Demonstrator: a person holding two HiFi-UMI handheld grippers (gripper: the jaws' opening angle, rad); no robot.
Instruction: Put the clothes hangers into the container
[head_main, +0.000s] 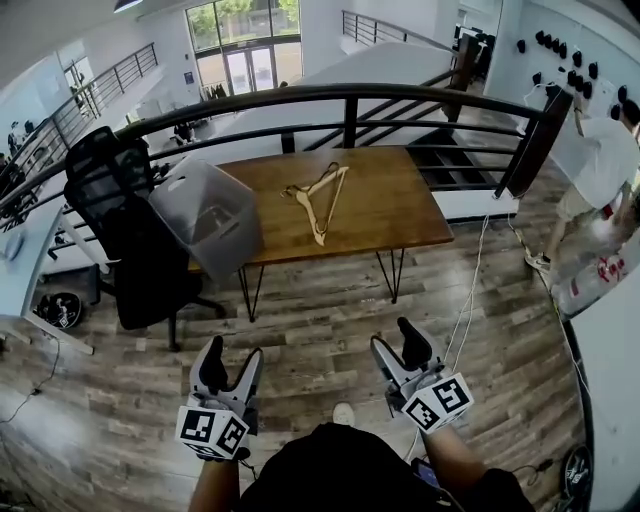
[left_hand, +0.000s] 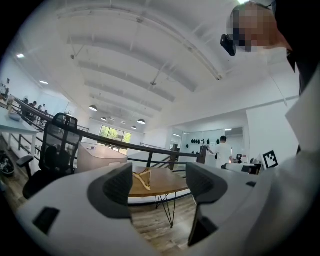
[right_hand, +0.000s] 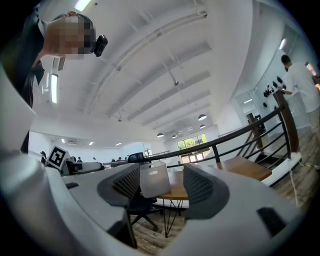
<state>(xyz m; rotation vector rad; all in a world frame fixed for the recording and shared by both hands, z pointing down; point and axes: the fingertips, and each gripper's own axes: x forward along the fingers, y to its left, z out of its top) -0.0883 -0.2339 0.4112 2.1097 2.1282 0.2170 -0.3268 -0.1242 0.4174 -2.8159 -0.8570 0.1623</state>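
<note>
Wooden hangers (head_main: 320, 200) on table (head_main: 400, 205); left gripper (head_main: 234, 352), right gripper (head_main: 392, 336) jaws apart, empty.

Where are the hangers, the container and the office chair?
hangers (head_main: 318, 230), head view, on the end nearest the camera.
container (head_main: 230, 245), head view, on its near side wall.
office chair (head_main: 105, 180), head view, on the mesh backrest.

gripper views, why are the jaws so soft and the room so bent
Left gripper view: the wide-angle lens bows the railing and ceiling beams; the close jaws are out of focus, the table sharper. Right gripper view: same bend, black corners, the container clearer between blurred jaws.
</note>
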